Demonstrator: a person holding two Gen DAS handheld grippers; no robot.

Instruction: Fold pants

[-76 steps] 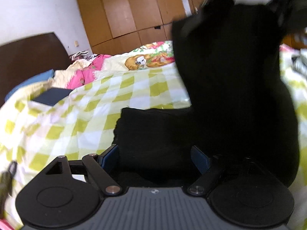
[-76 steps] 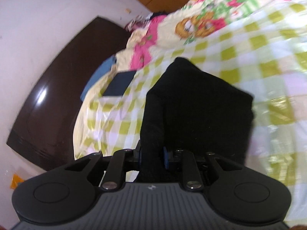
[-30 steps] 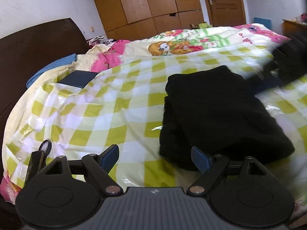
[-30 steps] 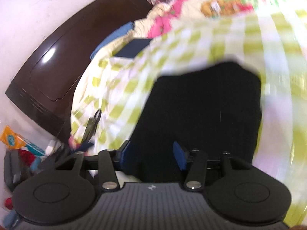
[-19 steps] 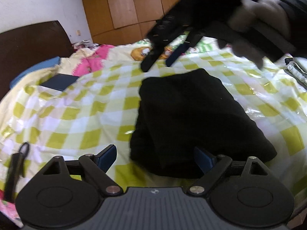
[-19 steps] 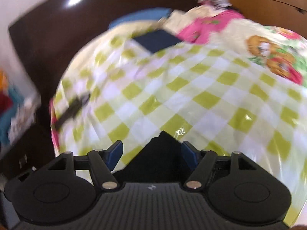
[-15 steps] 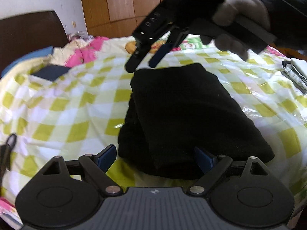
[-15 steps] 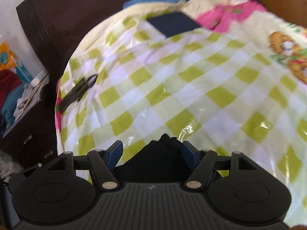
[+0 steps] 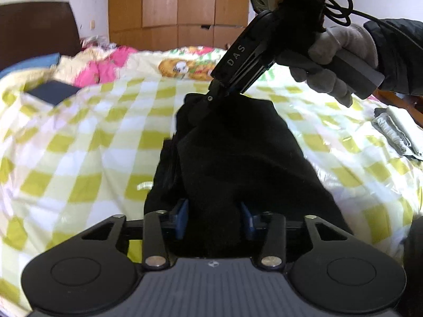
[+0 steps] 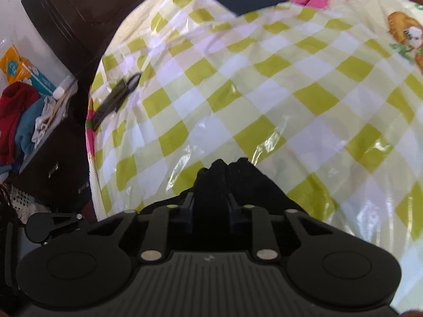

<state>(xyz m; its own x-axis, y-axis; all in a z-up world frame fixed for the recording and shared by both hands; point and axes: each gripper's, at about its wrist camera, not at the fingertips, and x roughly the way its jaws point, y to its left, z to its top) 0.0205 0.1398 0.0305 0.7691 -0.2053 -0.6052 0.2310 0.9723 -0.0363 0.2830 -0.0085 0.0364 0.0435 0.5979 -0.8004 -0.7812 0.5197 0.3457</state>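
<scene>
From the left wrist, the folded black fabric pants [image 9: 238, 158] lie on the yellow-and-white checked plastic-covered bedspread [image 9: 79, 153]. Half a second ago the left gripper [image 9: 214, 218] stood wide with the near edge of the pants loose between its fingers; now its blue-padded fingers [image 9: 182, 218] are closing and press on a bunched ridge of that near edge. The right gripper [image 9: 211, 97], held by a grey-gloved hand [image 9: 330, 60] in a dark sleeve [image 9: 396, 52], hovered above the far end before; now its tip is down in the far corner of the pants, fingers narrow and pinching cloth. A flat dark blue rectangular object [image 9: 53, 92] lies near the pillows, and folded grey clothing [image 9: 396, 129] sits at the right edge.

From the right wrist, the fingers stood well apart around the black corner earlier; now they are closing on a gathered peak of the pants [image 10: 224, 177], which rises between them. A black strap-like object [image 10: 116, 100] lies at the bed's edge. No containers can be made out in either view.
</scene>
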